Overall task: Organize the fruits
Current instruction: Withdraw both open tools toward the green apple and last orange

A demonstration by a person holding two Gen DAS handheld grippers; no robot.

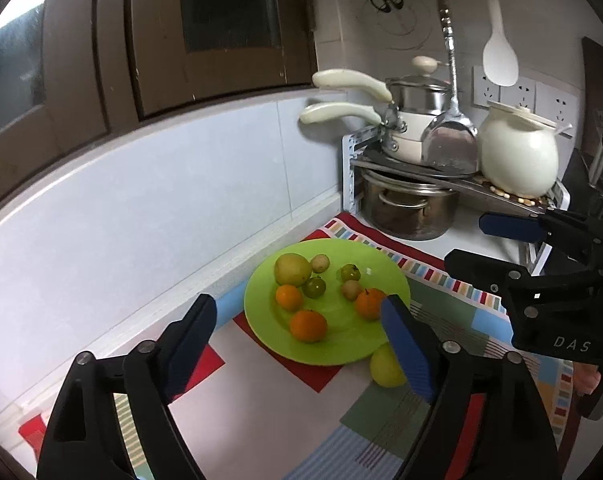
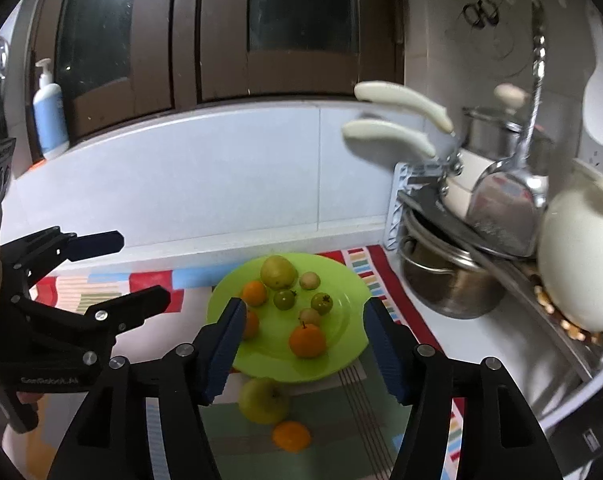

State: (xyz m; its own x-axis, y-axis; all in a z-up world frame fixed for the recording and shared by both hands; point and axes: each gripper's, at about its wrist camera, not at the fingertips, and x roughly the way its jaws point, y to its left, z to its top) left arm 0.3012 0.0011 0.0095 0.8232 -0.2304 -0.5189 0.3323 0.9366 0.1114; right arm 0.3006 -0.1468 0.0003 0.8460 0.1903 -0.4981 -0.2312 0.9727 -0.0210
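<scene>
Legibly, "DAS" on right gripper (image 1: pixel 501 248), jaws apart

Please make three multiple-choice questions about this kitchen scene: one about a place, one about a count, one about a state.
1. Where is the loose yellow-green fruit?
A. on the cloth beside the green plate
B. in the steel pot
C. on the rack

2. How many orange fruits lie on the plate?
A. one
B. three
C. five

3. How is the right gripper?
A. shut on a fruit
B. open, empty
C. shut, empty

Answers: 1 A, it rests off the plate's near rim; 2 B, the left wrist view shows three; 3 B, its fingers stand apart holding nothing.
</scene>
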